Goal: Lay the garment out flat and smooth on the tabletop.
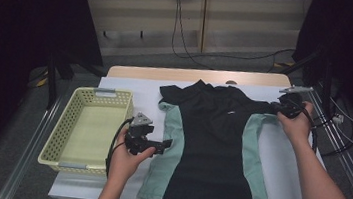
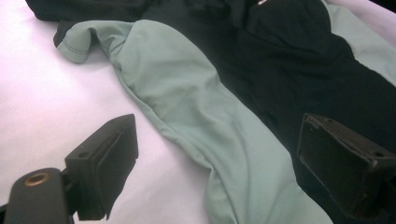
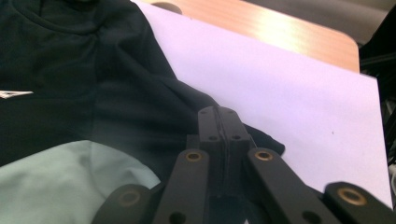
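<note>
Your forearms come in nearest, one to each side of the shirt (image 1: 214, 149), which lies flat and face up on the white sheet (image 1: 287, 172) over the counter (image 1: 187, 74), collar away from you, hem at the near edge.

Right gripper (image 1: 284, 109): jaws pressed together, pinching the black sleeve (image 3: 252, 135) at the far right of the shirt. Hand stretched forward, wrist turned inward toward the cloth.

Left gripper (image 1: 163, 145): jaws spread wide, nothing between them; it points level across the green side panel (image 2: 196, 116) at the shirt's left edge, hand low beside the yellow basket (image 1: 85, 129).

Step in hand, as I read it: start of a fold, with the right sleeve just taken and the left side not yet held.

Next move likely calls for you to lift that sleeve only enough to clear the sheet and carry it inward over the black chest. Left gripper should either pin or grasp its own edge so the body doesn't drag sideways.
</note>
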`<state>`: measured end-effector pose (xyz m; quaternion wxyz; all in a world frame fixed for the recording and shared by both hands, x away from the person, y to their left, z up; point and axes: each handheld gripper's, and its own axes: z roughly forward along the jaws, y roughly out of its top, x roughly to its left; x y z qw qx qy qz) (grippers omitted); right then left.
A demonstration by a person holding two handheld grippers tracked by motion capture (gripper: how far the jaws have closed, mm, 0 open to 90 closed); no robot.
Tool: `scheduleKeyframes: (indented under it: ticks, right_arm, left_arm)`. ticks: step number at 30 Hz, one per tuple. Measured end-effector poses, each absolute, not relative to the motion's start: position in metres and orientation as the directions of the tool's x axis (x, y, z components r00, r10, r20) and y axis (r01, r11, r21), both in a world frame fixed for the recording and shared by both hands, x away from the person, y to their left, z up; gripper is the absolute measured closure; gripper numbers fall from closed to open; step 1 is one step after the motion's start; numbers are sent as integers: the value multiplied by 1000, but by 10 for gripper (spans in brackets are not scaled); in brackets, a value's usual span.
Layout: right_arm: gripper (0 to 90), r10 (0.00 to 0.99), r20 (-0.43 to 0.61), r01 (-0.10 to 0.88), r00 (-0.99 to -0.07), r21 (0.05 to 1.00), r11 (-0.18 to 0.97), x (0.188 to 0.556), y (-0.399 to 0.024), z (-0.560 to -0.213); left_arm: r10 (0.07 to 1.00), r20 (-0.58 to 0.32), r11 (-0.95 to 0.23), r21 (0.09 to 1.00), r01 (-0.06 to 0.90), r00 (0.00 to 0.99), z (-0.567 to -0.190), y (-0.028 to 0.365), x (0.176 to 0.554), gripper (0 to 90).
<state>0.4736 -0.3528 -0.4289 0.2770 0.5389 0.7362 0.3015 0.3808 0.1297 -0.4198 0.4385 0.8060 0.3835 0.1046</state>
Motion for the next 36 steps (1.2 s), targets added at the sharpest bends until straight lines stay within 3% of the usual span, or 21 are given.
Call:
scheduleKeyframes:
  ticks: [3, 5, 9, 16, 23, 29, 33, 36]
  right_arm:
    - [889, 967, -62, 613, -246, 763, 204, 475, -358, -428]
    - [825, 970, -86, 607, -227, 766, 210, 474, -359, -427]
    - [780, 978, -36, 621, -205, 767, 159, 468, -364, -424]
    - [658, 971, -19, 589, -238, 792, 160, 445, -361, -416]
    - [656, 961, -11, 588, -275, 789, 178, 418, -355, -416]
    - [782, 945, -5, 596, -328, 775, 212, 400, -347, -419]
    - [778, 943, -22, 633, -333, 736, 241, 401, -343, -436]
    - [706, 951, -45, 646, -307, 724, 243, 407, -343, -447]
  left_arm:
    - [710, -164, -324, 787, 524, 685, -419, 129, 380, 126]
    - [709, -164, -323, 789, 522, 686, -418, 129, 380, 126]
    - [703, -170, -326, 786, 525, 691, -419, 129, 380, 126]
    - [700, -167, -324, 792, 518, 694, -418, 128, 379, 125]
    - [693, -163, -328, 796, 508, 702, -415, 126, 377, 125]
    - [690, -159, -327, 802, 500, 706, -412, 126, 375, 125]
    - [690, -156, -327, 804, 497, 707, -411, 126, 374, 125]
    - [690, -159, -323, 805, 497, 706, -411, 127, 375, 125]
